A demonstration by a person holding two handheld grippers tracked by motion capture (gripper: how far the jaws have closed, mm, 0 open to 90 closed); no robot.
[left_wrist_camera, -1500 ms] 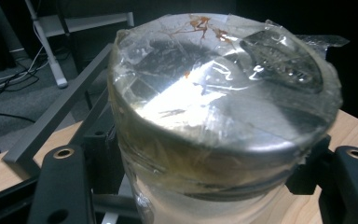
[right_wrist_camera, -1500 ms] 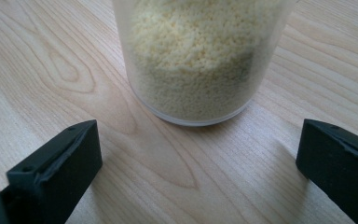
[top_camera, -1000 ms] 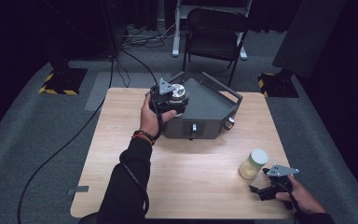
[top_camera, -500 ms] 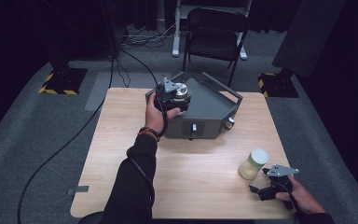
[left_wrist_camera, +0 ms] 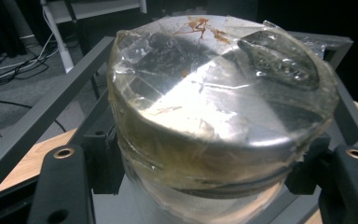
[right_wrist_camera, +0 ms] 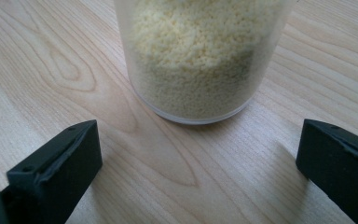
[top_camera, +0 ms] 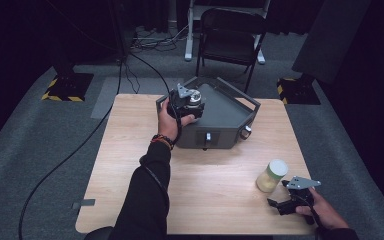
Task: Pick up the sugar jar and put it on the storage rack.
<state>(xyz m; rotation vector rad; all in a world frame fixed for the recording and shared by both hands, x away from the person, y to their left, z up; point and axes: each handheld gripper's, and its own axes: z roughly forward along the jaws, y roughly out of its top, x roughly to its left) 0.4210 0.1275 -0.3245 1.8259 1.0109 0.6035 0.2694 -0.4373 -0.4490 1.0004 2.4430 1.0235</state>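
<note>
Fingers of the left gripper [left_wrist_camera: 205,186] clamped on a clear plastic-wrapped round jar [left_wrist_camera: 214,112] over the grey metal tray [top_camera: 230,107], far centre. Right gripper [right_wrist_camera: 196,163] spread wide, near right, facing a clear grain-filled jar [right_wrist_camera: 200,56]. Best lowered level, squeeze steady.

Table [top_camera: 130,165]: light wood grain. Metal frame [top_camera: 230,107]: dark grey. Jar [right_wrist_camera: 200,56]: clear, pale yellow granules. Wrapped container [left_wrist_camera: 214,116]: silvery, amber smears. Gripper jaws: black
</note>
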